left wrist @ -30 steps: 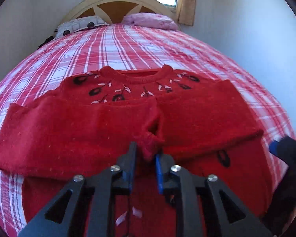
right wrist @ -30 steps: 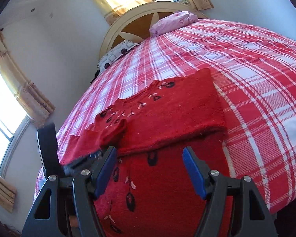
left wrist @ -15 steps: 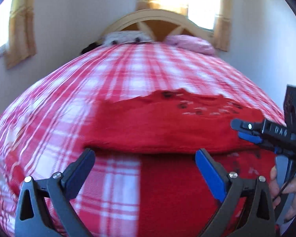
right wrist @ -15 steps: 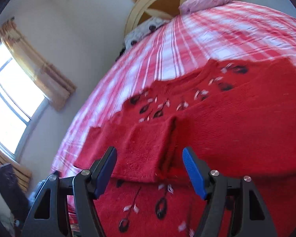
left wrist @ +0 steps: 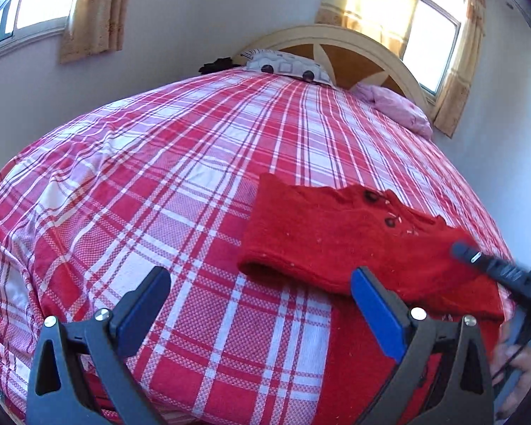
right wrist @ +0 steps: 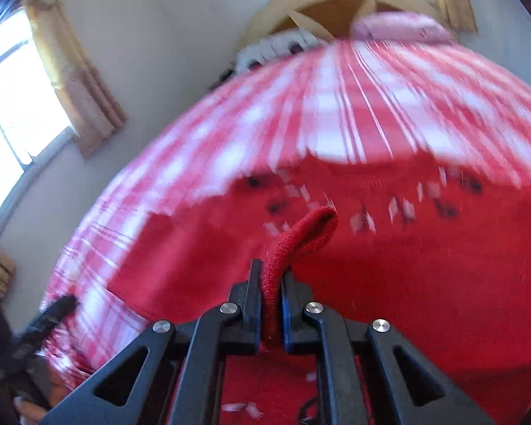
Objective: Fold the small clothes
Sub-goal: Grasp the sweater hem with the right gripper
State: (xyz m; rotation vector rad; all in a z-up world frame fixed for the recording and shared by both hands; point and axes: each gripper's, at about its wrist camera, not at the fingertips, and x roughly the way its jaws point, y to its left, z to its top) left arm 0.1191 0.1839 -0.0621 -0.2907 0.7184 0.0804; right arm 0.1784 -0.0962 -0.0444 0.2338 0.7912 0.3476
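- red sweater (left wrist: 340, 244) lies flat on the plaid bed (left wrist: 180, 184), near the foot end, neck toward the headboard (left wrist: 340, 53).
- done so far, judging by how it lies: the sleeve on the left gripper's side is folded in across the chest w/ a clean edge; body looks narrower than a spread-out sweater.
- left gripper (left wrist: 262, 304): jaws wide apart, nothing betw. them, hovering over bare bedspread just beside the sweater's folded edge. not holding anything.
- right gripper (right wrist: 268, 283): jaws have just been closing and are now clamped on a ribbed red cuff (right wrist: 301, 237), which sticks up betw. the pads. right-wrist view is blurred, so can't tell which sleeve or how far it's lifted.
- left to do, prob.: lay that cuff/sleeve neatly across the front, then fold hem up toward the neck. lower body still looks unfolded.
- overall: roughly mid-task; sleeves nearly sorted, body fold not yet done.
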